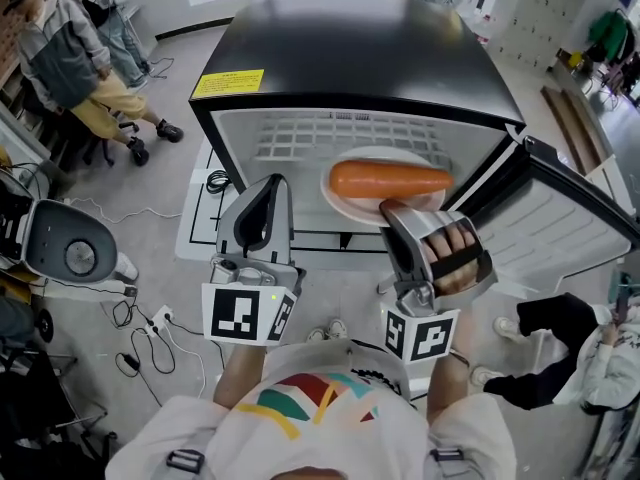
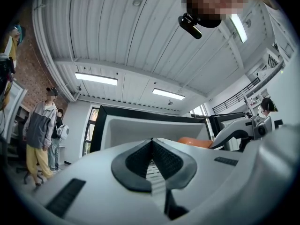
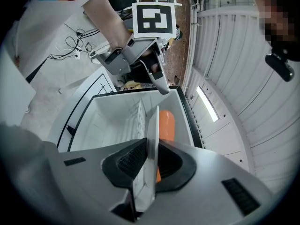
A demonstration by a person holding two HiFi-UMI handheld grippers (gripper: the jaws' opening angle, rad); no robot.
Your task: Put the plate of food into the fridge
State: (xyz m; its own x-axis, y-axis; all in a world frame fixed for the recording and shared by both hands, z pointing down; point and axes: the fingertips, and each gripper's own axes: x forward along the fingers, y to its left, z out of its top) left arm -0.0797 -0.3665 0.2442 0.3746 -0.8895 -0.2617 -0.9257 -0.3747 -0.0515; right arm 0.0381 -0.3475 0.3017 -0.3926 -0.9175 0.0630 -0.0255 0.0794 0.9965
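A white plate [image 1: 352,164] bearing a long orange piece of food [image 1: 390,179] hangs level just in front of the open fridge's [image 1: 350,53] white inside. My right gripper [image 1: 396,211] is shut on the plate's near rim. In the right gripper view the plate [image 3: 152,125] stands edge-on between the pads, with the orange food [image 3: 167,124] behind it. My left gripper [image 1: 268,186] is shut and holds nothing, left of the plate by the fridge opening. In the left gripper view its pads [image 2: 151,144] meet, and the orange food [image 2: 194,143] shows to the right.
The fridge door [image 1: 570,218] swings open to the right. A wire shelf [image 1: 330,133] lies inside. People stand at far left [image 1: 70,53], and another person crouches at lower right [image 1: 585,353]. Cables [image 1: 150,333] and a white machine [image 1: 70,248] lie on the floor to the left.
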